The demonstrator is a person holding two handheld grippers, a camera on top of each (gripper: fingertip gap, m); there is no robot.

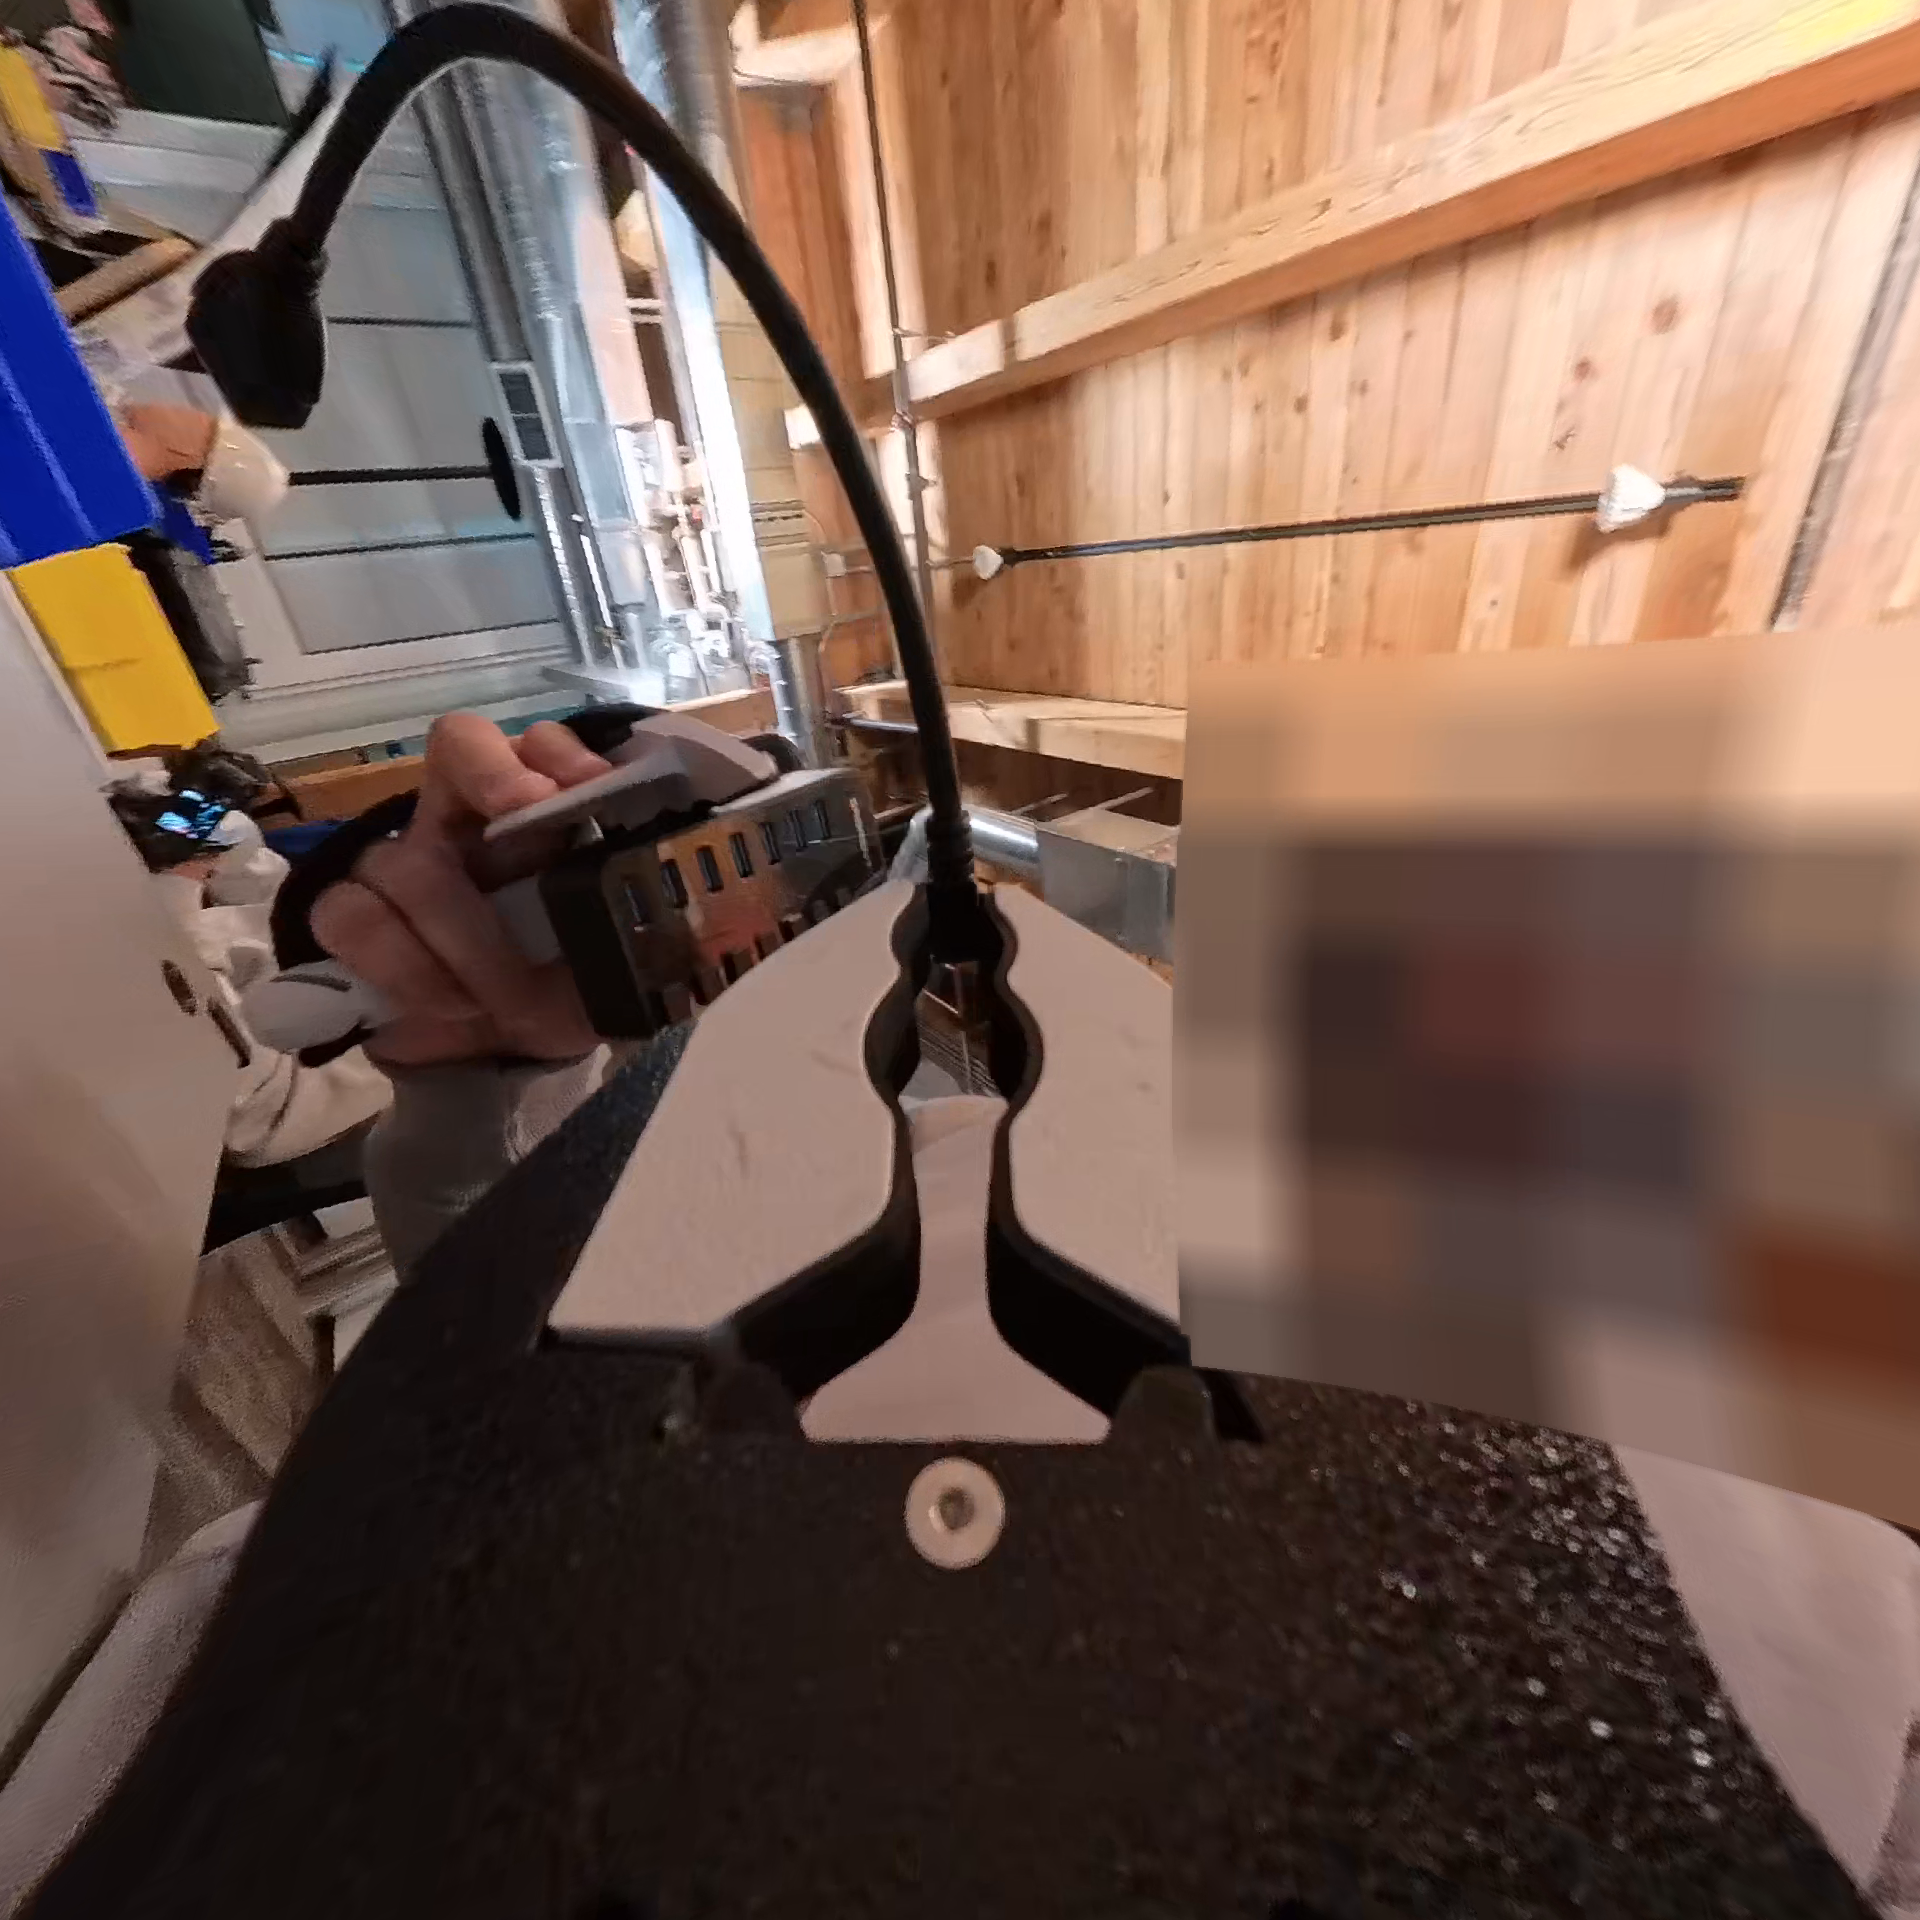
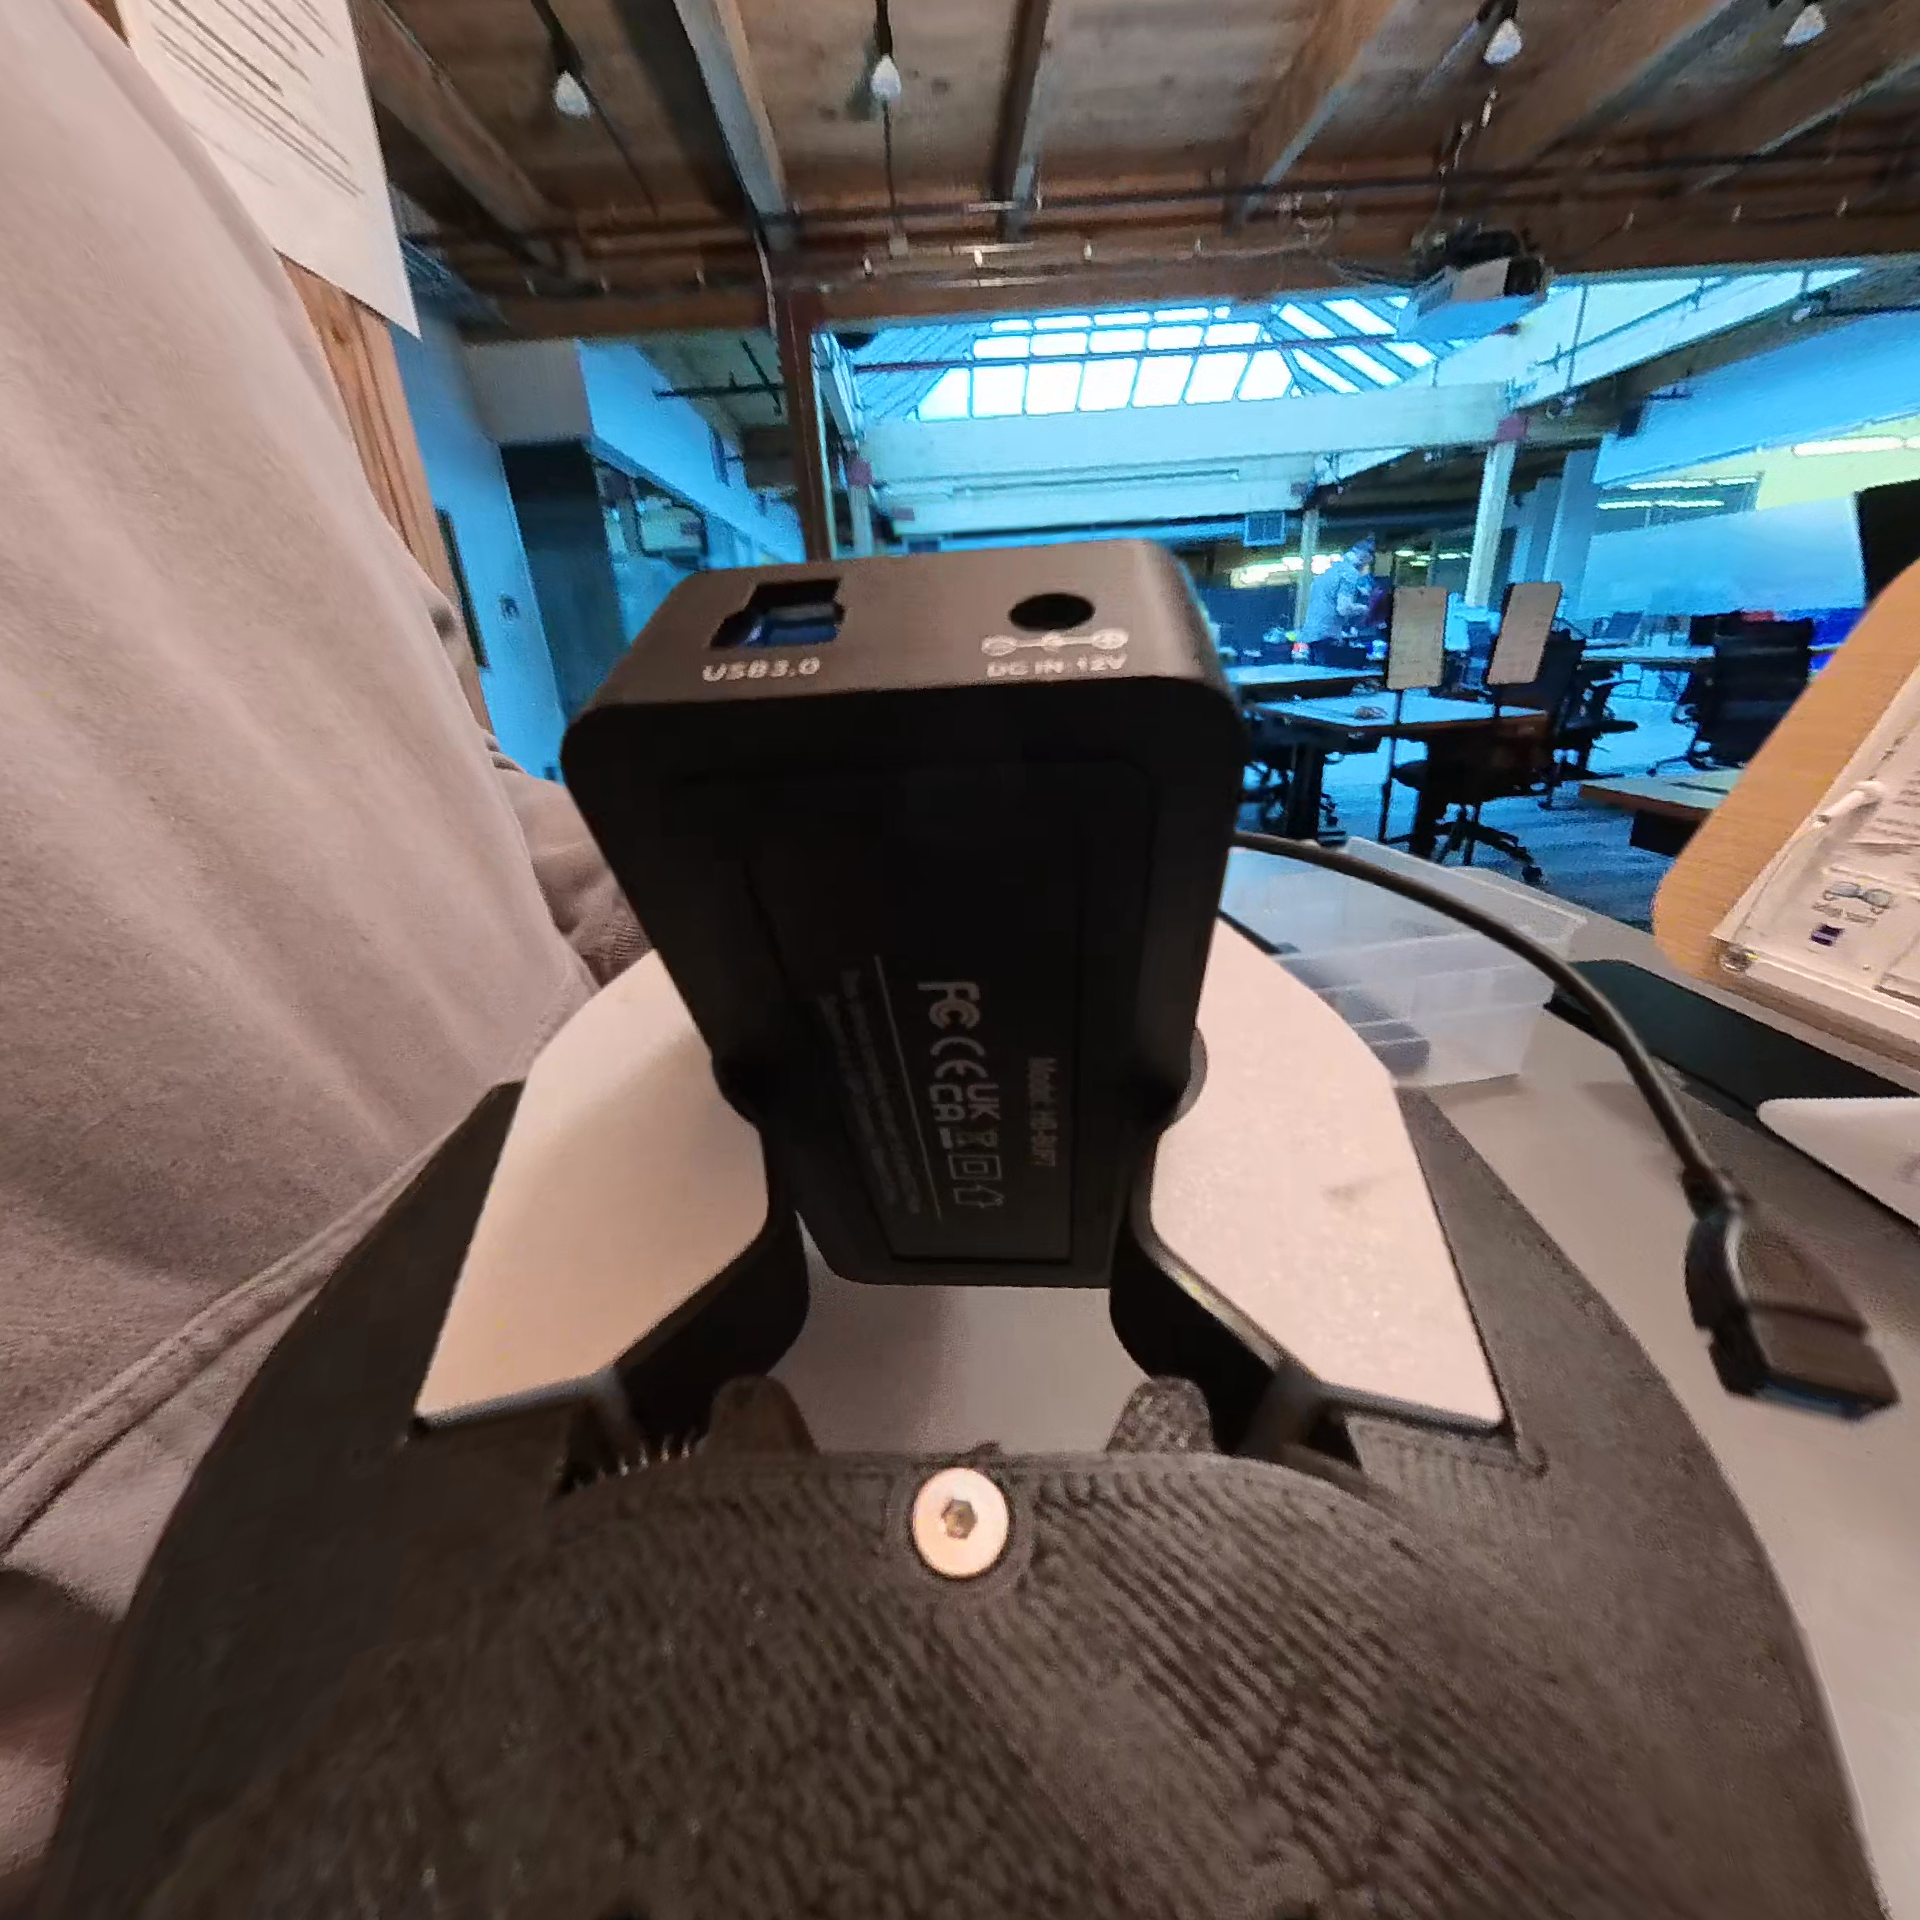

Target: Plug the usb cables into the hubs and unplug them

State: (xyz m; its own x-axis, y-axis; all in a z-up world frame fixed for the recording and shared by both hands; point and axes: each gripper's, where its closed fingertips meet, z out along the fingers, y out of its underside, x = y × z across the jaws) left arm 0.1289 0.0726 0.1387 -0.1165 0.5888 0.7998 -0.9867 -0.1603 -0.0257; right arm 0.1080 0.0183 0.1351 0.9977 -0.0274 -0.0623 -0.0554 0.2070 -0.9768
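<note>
In the left wrist view my left gripper (image 1: 951,920) is shut on the plug end of a black USB cable (image 1: 831,416). The cable arches up and left to its free connector (image 1: 255,332), which hangs in the air. A hand holds my right gripper (image 1: 634,790) just left of it, with the black hub (image 1: 717,904) and its row of ports turned towards the plug, a short gap apart. In the right wrist view my right gripper (image 2: 956,1060) is shut on the hub (image 2: 904,883), gripped by its sides. The cable's free connector (image 2: 1787,1320) hangs at the right.
A wooden plank wall (image 1: 1351,364) stands behind, with blue (image 1: 52,416) and yellow (image 1: 114,655) bins at the left. A grey sleeve (image 2: 208,727) fills the left of the right wrist view. A clear plastic box (image 2: 1403,956) and a board with papers (image 2: 1818,883) rest on the grey table (image 2: 1662,1558).
</note>
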